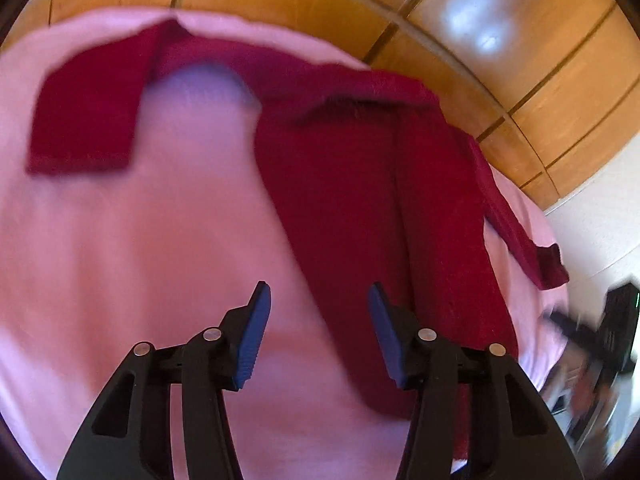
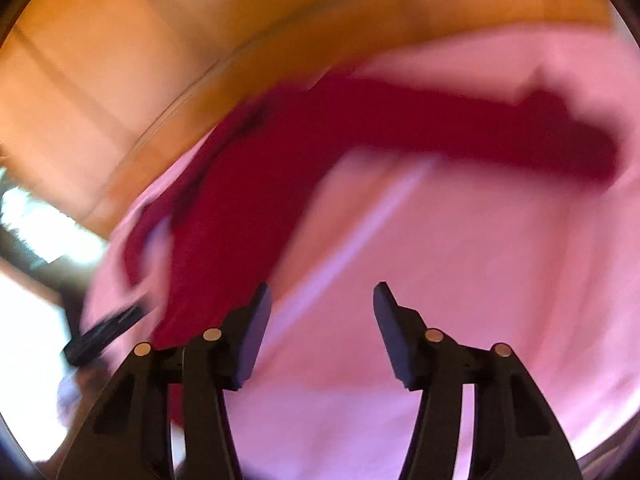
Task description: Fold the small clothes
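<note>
Dark red long-sleeved knit top [image 1: 360, 200] lies spread on pink sheet [image 1: 140, 260]; both claws, left [image 1: 319, 332] and right [image 2: 320, 332], gape empty above it, so folding looks unstarted; next, pinch a sleeve.

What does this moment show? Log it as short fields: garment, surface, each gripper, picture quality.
garment: dark red long-sleeved top, spread out, one sleeve extended to the side
surface: pink sheet under the top
backdrop: wooden panels behind the sheet
left gripper: open, nothing between the fingers
right gripper: open, nothing between the fingers
picture quality: both views motion-blurred, right wrist view more so
</note>
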